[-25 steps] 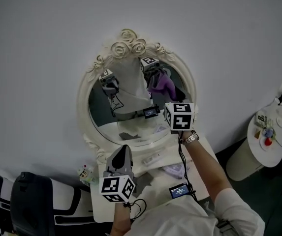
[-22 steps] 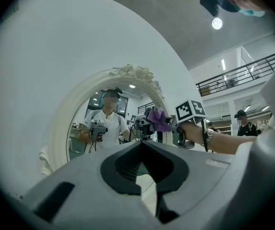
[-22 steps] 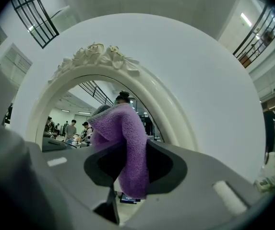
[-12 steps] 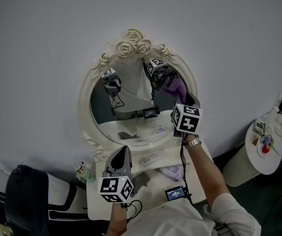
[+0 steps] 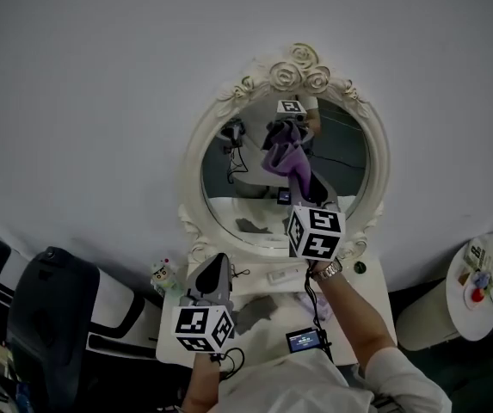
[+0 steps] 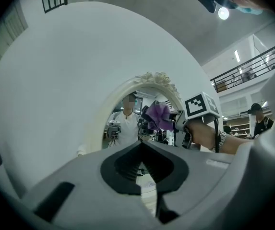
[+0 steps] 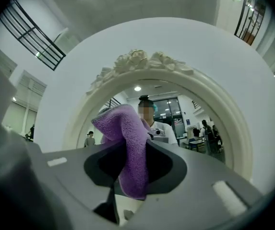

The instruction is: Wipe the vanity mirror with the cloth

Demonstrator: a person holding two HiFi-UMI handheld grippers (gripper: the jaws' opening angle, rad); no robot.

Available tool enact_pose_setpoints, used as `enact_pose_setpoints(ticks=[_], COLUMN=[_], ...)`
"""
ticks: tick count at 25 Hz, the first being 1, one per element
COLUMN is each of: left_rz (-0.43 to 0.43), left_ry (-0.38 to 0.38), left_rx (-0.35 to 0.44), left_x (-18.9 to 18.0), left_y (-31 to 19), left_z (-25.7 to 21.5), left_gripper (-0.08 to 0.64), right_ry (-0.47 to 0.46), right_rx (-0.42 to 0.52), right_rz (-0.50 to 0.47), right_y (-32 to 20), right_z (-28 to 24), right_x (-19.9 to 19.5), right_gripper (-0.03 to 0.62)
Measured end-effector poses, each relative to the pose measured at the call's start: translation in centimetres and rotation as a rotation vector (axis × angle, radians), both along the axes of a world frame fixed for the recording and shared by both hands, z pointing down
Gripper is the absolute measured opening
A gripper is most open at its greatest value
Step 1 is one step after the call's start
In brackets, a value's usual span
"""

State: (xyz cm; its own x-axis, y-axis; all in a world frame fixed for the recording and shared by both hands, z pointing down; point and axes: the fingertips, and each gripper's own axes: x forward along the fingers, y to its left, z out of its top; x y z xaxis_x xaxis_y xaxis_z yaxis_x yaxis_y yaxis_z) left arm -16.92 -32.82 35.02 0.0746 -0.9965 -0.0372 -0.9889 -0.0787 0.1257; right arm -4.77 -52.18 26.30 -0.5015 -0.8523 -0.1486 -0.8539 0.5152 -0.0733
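The oval vanity mirror (image 5: pixel 192 170) with a white rose-carved frame stands against the grey wall, above a small white table. My right gripper (image 5: pixel 301 192) is shut on a purple cloth (image 5: pixel 293 172), which is pressed near the middle of the glass. In the right gripper view the cloth (image 7: pixel 129 140) hangs folded between the jaws of the right gripper (image 7: pixel 136 146), with the mirror (image 7: pixel 142 60) close ahead. My left gripper (image 5: pixel 215 263) is held low over the table's left side, shut and holding nothing. The left gripper view shows the left gripper (image 6: pixel 141 145), the cloth (image 6: pixel 160 117) and the mirror (image 6: pixel 152 77).
The white table (image 5: pixel 368 310) carries a small toy figure (image 5: pixel 164 274), a white tube (image 5: pixel 284 274) and a lilac item (image 5: pixel 311 300). A black chair (image 5: pixel 50 317) stands at the left. A round side table (image 5: pixel 485 275) with small things is at the right.
My right gripper has carried the cloth from the right part of the glass leftward to its middle. The head view has shifted, so the mirror sits further right. The left gripper stayed low.
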Motion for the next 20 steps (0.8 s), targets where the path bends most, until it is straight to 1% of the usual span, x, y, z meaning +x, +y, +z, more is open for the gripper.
enact_pose_setpoints(ticks=[6, 10, 15, 17, 20], left_rz=[-0.135, -0.24, -0.329, -0.345, -0.353], left_ry=[0.006, 0.014, 0.025, 0.027, 0.033], left_rx=[0.002, -0.004, -0.011, -0.017, -0.027], left_x=[-4.3, -7.5, -10.1, -10.6, -11.1], left_y=[3.5, 6.3, 8.8, 9.4, 9.7], left_z=[0.2, 0.5, 0.9, 1.1, 1.5], left_gripper=[0.003, 0.003, 0.003, 0.003, 0.003], right_ry=[0.054, 0.089, 0.121, 0.122, 0.117], right_rx=[-0.028, -0.063, -0.085, -0.092, -0.102], right_rz=[-0.172, -0.255, -0.296, -0.289, -0.264], right_y=[2.5, 3.8, 4.2, 3.8, 2.7], right_z=[2.1, 4.1, 5.5, 5.7, 5.8], right_x=[-9.1, -14.1, -18.2, -18.9, -18.7], right_gripper=[0.115, 0.115, 0.115, 0.115, 0.115])
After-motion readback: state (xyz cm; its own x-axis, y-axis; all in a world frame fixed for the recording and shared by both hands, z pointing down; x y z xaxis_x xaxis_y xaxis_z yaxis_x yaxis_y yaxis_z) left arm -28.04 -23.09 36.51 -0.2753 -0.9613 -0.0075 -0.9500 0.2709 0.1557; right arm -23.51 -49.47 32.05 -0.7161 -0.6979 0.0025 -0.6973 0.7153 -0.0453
